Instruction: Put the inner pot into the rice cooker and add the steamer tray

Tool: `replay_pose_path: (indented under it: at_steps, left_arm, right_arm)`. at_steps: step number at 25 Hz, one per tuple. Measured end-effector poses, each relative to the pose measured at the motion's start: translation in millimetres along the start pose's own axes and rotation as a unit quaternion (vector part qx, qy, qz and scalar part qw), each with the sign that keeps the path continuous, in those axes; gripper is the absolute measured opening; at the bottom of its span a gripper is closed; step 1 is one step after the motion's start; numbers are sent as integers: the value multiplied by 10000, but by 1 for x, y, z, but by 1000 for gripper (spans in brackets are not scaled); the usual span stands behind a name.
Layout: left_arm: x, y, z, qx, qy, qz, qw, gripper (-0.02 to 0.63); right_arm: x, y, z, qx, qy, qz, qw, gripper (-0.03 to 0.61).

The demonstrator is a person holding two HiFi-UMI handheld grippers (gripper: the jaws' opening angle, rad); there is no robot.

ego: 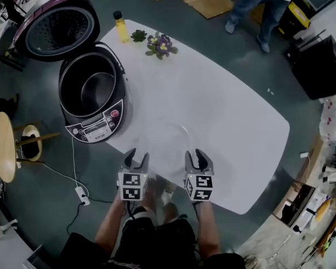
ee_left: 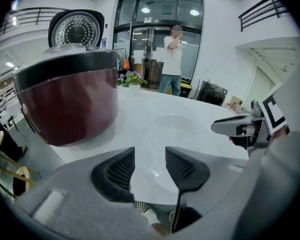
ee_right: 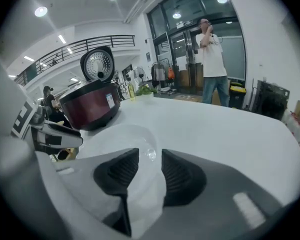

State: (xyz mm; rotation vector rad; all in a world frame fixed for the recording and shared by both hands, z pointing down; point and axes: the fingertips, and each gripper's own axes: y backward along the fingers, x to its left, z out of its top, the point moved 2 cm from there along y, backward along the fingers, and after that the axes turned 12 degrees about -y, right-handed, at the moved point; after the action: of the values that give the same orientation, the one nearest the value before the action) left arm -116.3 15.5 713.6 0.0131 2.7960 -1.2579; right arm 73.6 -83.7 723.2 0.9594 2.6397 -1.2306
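The dark red rice cooker (ego: 95, 94) stands open at the table's left edge, its lid (ego: 55, 26) tipped back. The metal inner pot (ego: 98, 89) sits inside it. A clear, round steamer tray (ego: 166, 141) lies on the white table (ego: 229, 111) near the front edge, hard to make out. My left gripper (ego: 136, 157) hangs by the tray's near left rim and my right gripper (ego: 199, 157) by its near right rim. Both are open with no pad pressing on anything. The tray (ee_left: 171, 134) shows past the left gripper (ee_left: 150, 166), and the tray (ee_right: 122, 136) lies under the right gripper (ee_right: 150, 166).
At the table's far end are a yellow bottle (ego: 121, 27), a small succulent (ego: 138, 36) and a flowering plant (ego: 161, 45). A wooden stool (ego: 3, 147) and a power cable (ego: 81, 195) are on the floor to the left. A person (ego: 263, 4) stands beyond the table.
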Motion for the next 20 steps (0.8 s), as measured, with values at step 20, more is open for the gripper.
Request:
replay_pose_path:
  at_steps: [20]
  left_arm:
    - [-2,-31,-31,480,64,-39,9988,129]
  right_arm:
    - [-11,-26,-24,335,21,-161,9993,91]
